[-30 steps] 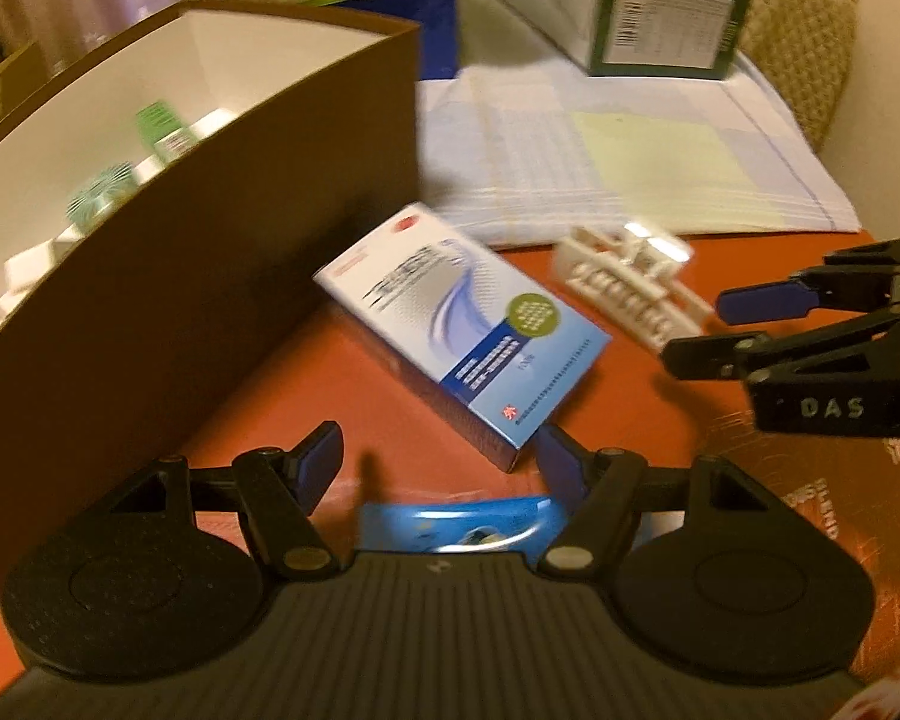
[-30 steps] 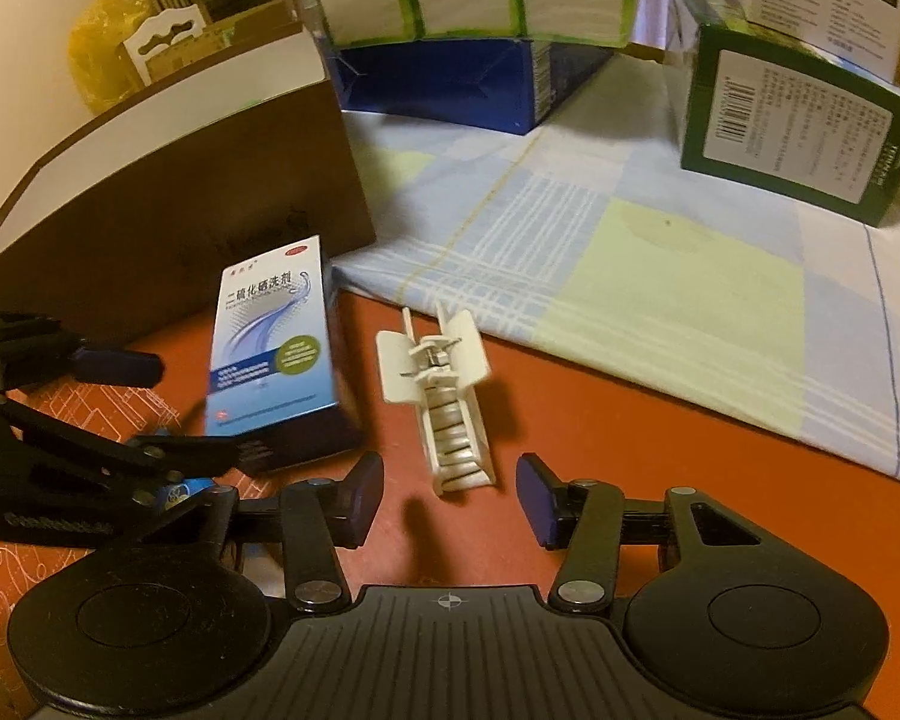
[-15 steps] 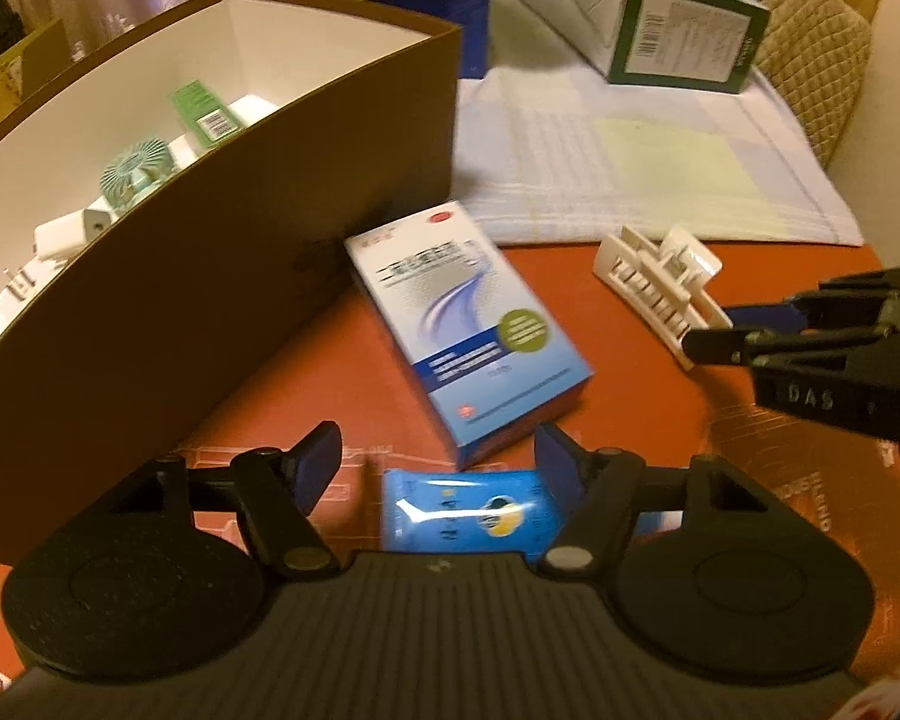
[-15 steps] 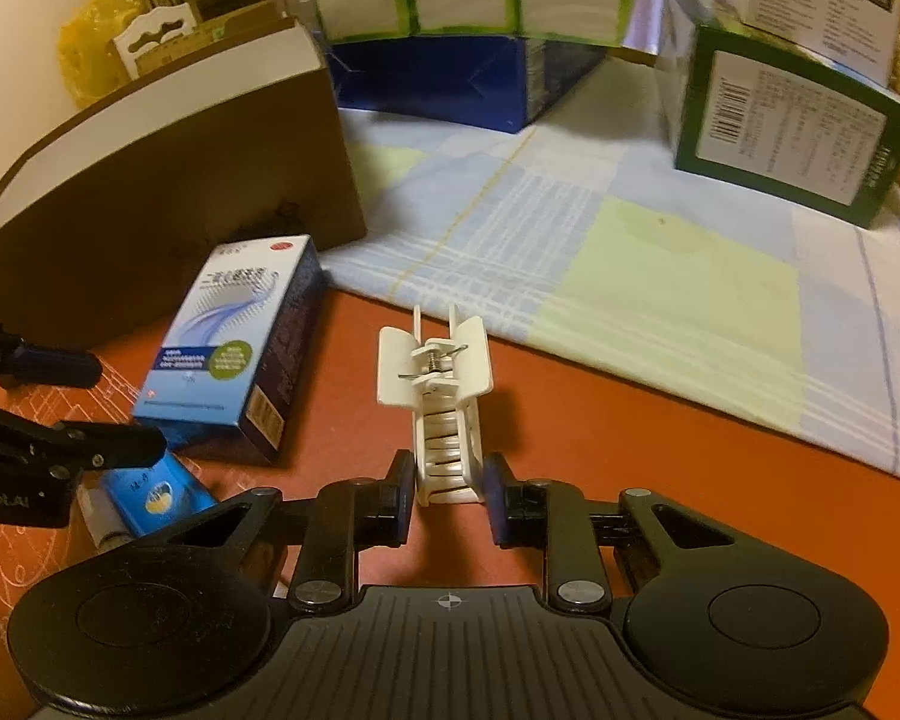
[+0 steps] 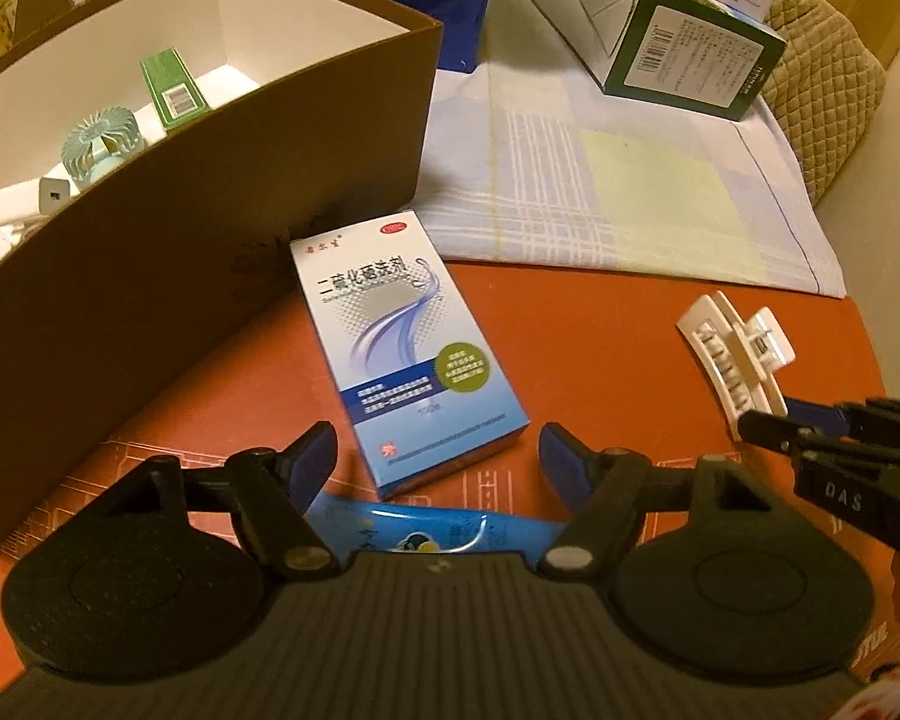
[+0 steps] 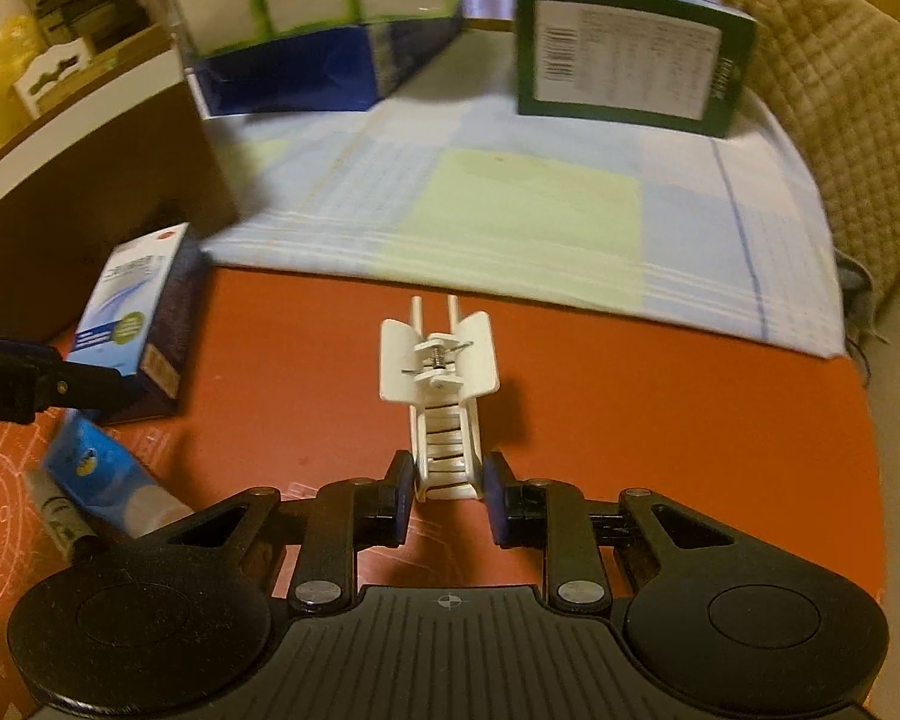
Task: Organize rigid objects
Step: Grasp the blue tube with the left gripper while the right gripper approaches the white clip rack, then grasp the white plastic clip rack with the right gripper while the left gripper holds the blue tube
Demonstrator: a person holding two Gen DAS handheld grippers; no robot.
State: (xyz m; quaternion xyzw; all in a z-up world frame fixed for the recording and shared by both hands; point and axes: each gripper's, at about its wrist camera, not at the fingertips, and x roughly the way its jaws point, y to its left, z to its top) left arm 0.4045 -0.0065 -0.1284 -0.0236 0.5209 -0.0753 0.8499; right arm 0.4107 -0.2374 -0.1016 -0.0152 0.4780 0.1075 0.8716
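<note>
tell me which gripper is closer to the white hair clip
Right. The right gripper has its blue pads on either side of the white hair clip at its near end. The left gripper is off to the clip's left, open over the blue medicine box.

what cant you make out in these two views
- Blue tube, left wrist view: lower part hidden under the left gripper body.
- Brown box contents: near wall hides most; white items at the left edge cut off.
- Green carton print, right wrist view: motion-blurred, unreadable.
- Hair clip: right gripper fingers cover its near end.
</note>
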